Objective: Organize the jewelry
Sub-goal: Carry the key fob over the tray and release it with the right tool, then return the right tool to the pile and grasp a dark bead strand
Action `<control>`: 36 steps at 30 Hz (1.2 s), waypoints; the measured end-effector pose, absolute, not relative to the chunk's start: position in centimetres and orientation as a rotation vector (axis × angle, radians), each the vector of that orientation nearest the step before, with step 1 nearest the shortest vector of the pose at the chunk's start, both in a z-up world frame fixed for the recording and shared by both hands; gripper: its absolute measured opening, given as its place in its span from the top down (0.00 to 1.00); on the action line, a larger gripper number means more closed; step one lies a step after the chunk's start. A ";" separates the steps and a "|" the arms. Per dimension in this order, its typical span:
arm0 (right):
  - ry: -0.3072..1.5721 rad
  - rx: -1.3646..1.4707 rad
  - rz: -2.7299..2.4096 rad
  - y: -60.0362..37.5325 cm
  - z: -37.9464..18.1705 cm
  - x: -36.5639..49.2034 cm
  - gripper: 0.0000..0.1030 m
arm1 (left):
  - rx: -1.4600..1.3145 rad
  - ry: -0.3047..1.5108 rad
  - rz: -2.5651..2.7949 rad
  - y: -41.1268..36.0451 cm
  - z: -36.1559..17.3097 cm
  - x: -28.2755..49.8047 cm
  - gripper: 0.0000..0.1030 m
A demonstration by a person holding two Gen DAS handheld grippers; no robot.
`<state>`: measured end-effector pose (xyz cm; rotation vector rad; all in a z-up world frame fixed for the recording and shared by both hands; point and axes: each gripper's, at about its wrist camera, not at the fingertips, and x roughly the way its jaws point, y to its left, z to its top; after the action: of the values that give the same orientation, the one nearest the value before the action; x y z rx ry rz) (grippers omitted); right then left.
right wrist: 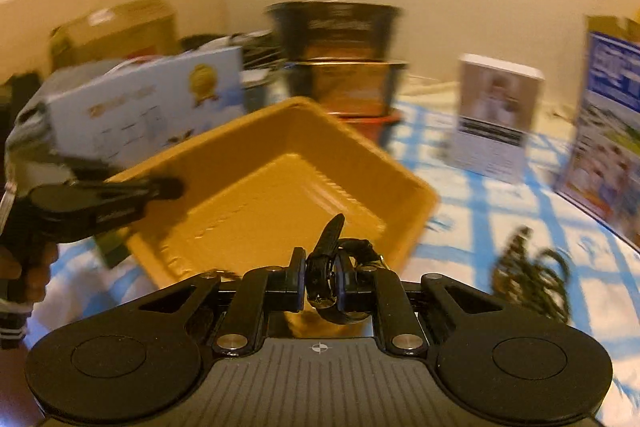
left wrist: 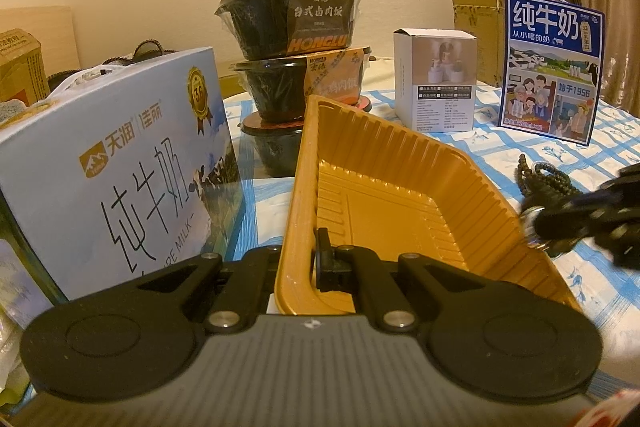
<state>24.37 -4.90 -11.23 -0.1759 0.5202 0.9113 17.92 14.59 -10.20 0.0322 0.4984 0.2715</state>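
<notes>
A ribbed golden plastic tray (left wrist: 380, 187) sits tilted on the blue-checked cloth. My left gripper (left wrist: 300, 259) is shut on the tray's near rim, one finger inside the wall and one outside. In the right wrist view the same tray (right wrist: 280, 179) lies ahead, with the left gripper (right wrist: 168, 187) on its left rim. My right gripper (right wrist: 320, 279) is shut on a black wristwatch (right wrist: 326, 247), whose strap sticks up between the pads. It hovers at the tray's right side, blurred (left wrist: 580, 223). A string of dark beads (left wrist: 548, 179) lies on the cloth to the right (right wrist: 532, 279).
A pale blue milk box (left wrist: 120, 155) stands close on the left. Stacked black food bowls (left wrist: 296, 39) rise behind the tray. A small white box (left wrist: 436, 79) and a blue milk carton (left wrist: 552, 67) stand at the back right. A hand (right wrist: 24, 267) holds the left gripper.
</notes>
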 end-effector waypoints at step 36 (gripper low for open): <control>0.645 -0.016 0.619 -12.9 -14.4 27.7 0.51 | 0.017 0.516 0.283 14.9 -10.8 18.0 0.96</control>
<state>27.66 -12.92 -14.40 -0.0159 0.6451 0.6193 17.96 14.89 -10.80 0.0168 0.5163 0.2831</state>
